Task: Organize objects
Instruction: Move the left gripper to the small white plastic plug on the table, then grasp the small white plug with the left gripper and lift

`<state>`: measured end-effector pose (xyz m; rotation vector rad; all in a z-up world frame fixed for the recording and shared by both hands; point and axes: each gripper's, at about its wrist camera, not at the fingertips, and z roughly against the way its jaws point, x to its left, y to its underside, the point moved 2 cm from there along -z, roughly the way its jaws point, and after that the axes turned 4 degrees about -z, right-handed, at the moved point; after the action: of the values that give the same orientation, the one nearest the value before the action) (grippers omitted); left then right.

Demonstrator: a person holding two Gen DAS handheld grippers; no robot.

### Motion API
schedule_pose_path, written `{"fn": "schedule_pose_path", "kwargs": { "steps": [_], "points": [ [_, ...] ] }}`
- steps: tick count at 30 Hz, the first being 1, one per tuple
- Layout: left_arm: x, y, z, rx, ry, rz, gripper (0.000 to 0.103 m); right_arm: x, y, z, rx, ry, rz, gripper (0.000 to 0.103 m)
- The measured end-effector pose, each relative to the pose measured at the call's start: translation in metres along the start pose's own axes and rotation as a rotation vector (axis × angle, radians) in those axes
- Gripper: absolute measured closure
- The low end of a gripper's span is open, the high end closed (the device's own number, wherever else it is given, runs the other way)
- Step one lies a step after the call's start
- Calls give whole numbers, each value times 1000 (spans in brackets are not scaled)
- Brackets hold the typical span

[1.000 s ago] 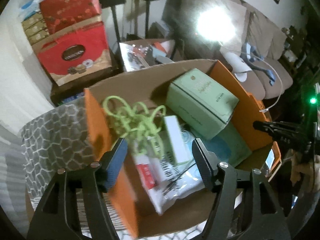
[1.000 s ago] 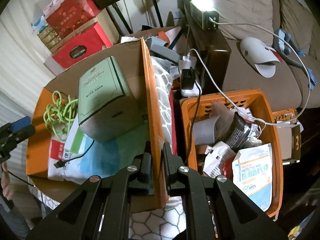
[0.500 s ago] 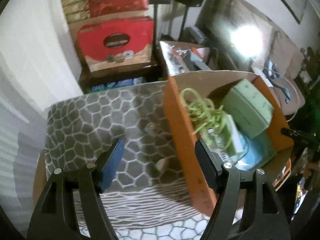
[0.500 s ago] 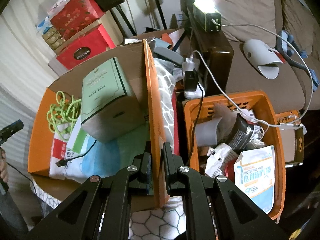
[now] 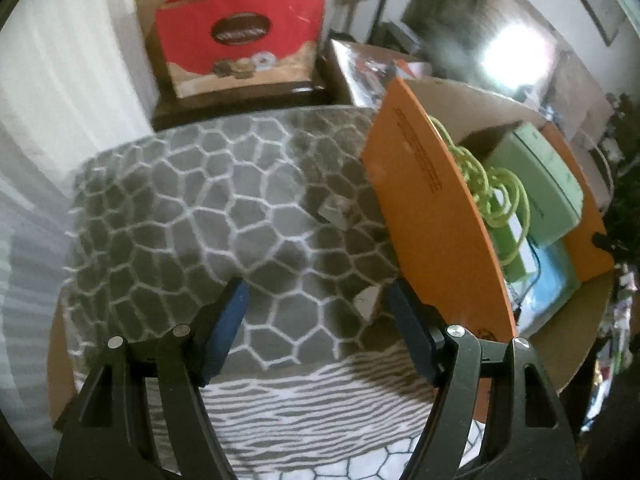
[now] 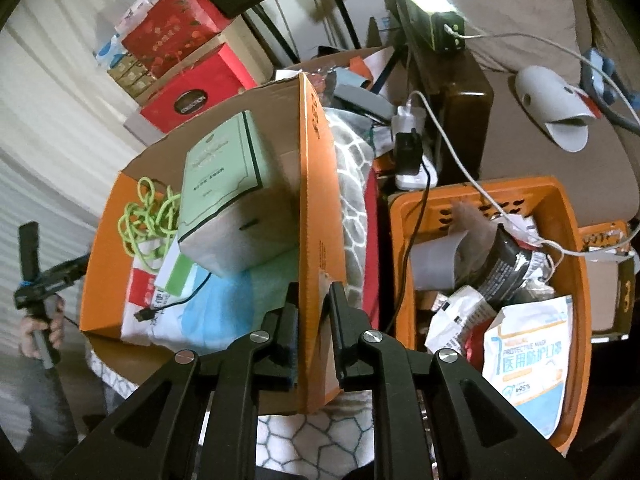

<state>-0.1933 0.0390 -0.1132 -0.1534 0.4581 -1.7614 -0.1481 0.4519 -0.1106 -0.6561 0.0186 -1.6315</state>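
Two grippers are sharing the job: the right gripper (image 6: 312, 312), lower centre of its view, is clenching the orange cardboard box's flap (image 6: 318, 216) to steady it, while the left gripper (image 5: 316, 312), released and holding nothing, is hanging over the honeycomb-patterned blanket (image 5: 192, 200) beside that box (image 5: 432, 216), frame right.

Right gripper (image 6: 313, 316) has its jaws pinched on the orange wall of the cardboard box (image 6: 316, 208). Inside the box — a green carton (image 6: 224, 184) lying tilted, a lime cord (image 6: 150, 216) tangled beside it, a black cable (image 6: 176, 304) over blue packets. Just to the right, an orange basket (image 6: 576, 280) crammed with packets — a mask pack (image 6: 528, 364) in front.
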Motion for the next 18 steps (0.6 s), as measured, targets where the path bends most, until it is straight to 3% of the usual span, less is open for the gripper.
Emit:
{"fn": "schedule_pose_path", "kwargs": {
  "steps": [7,18],
  "points": [
    [-18,7,-25,44,-10,-51,33,-2,-1,0,6,-21,6,90],
    [-14,17,-41,67,-6,-40,35,-1,-1,0,12,-15,24,89]
  ]
}}
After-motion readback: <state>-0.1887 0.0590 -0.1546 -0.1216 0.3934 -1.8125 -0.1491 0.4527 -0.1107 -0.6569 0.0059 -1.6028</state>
